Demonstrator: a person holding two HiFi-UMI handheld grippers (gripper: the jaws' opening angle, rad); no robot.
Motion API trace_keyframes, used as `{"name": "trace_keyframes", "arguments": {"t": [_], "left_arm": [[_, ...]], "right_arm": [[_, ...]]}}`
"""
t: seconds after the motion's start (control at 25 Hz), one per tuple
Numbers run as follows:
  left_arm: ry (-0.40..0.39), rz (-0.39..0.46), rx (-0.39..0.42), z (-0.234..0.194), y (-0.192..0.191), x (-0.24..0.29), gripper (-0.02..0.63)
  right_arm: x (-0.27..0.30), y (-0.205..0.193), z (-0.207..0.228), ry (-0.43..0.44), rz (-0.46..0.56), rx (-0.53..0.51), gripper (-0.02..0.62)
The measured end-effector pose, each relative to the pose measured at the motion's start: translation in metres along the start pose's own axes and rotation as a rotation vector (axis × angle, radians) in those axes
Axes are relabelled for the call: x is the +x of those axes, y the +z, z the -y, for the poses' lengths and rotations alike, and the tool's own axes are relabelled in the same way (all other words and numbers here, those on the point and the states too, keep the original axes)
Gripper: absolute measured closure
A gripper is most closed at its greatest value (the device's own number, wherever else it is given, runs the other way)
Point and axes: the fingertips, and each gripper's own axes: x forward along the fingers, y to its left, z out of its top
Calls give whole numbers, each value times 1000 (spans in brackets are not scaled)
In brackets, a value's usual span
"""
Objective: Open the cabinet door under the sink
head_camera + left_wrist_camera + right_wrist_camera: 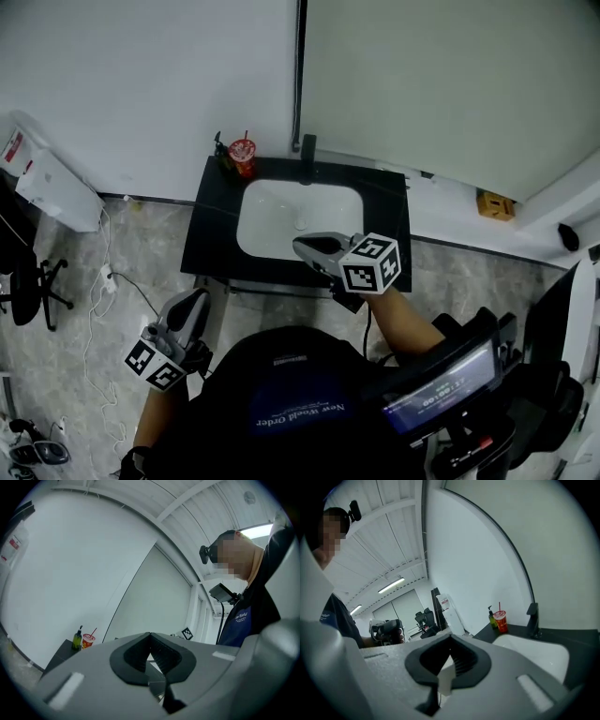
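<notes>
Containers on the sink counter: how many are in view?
2. A green pump bottle and a red cup with a straw stand side by side at the counter's back left corner. The right tool covers some of the front, possibly hiding more.

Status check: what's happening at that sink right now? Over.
Left gripper shut, empty, left of the countertop. Right gripper shut, empty, over the sink front. Cabinet door below hidden from view. No obstacle visible.
</notes>
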Motion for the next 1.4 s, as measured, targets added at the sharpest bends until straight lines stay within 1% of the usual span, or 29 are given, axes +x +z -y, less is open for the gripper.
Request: {"name": "trace_keyframes", "arguments": {"t": [0.12,0.28,0.4,0.52,0.72,0.88,1.0,1.16,1.24,1.32,1.4], "left_arm": [[-20,11,6,19,3,27,604],[-59,3,0,31,1,68,604],[-98,-13,9,37,2,90,604],[-129,-18,4,30,3,107,604],[-180,-30,-3,-5,7,133,604],[-221,-46,-1,-45,15,140,604],[-254,-40,-28,-71,34,144,604],[-260,-80,3,-120,36,138,604],[-270,-89,-12,-141,37,136,604],[-278,-96,-31,-159,37,138,604],[-282,-98,-37,-170,37,143,604]], "right_arm": [[-36,11,7,-21,48,-23,595],[-72,19,28,-66,99,-25,594],[-86,20,43,-103,130,-10,594],[-91,22,60,-142,153,12,594],[-80,36,84,-224,171,27,594],[-56,63,88,-275,198,20,594],[-36,85,87,-296,230,15,595],[-10,103,91,-337,266,34,595],[3,108,95,-356,272,50,595],[14,113,99,-358,284,66,595],[21,118,101,-325,310,82,595]]}}
